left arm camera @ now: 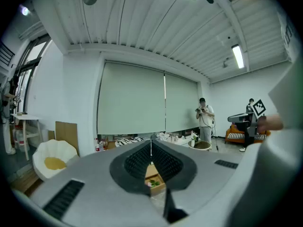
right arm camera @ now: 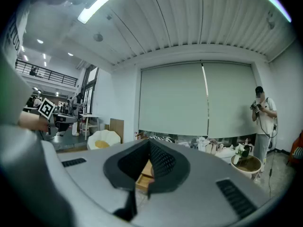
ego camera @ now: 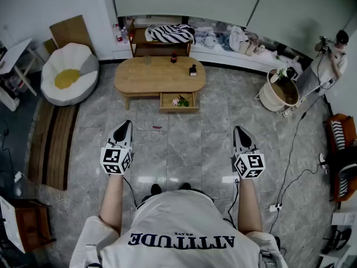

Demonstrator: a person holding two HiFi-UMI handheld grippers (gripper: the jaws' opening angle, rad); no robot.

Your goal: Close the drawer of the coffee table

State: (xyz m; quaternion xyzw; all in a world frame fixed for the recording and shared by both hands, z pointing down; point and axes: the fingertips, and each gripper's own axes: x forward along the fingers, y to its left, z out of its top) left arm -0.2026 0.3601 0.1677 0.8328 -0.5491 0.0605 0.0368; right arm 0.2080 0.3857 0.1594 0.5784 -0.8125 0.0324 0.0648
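An oval wooden coffee table (ego camera: 139, 78) stands a few steps ahead on the tiled floor. Its drawer (ego camera: 179, 101) is pulled out towards me, with flowers lying inside. The drawer (left arm camera: 154, 180) also shows past the jaws in the left gripper view, and the drawer (right arm camera: 140, 178) in the right gripper view. My left gripper (ego camera: 124, 126) and right gripper (ego camera: 241, 132) are held out side by side, well short of the table. Both are shut with nothing between the jaws.
A white and yellow beanbag seat (ego camera: 69, 72) sits left of the table, a low shelf with a striped cushion (ego camera: 170, 33) behind it. A woven basket (ego camera: 281, 91) stands at the right, near a person (ego camera: 329, 60). Cables (ego camera: 293, 155) trail over the floor on the right.
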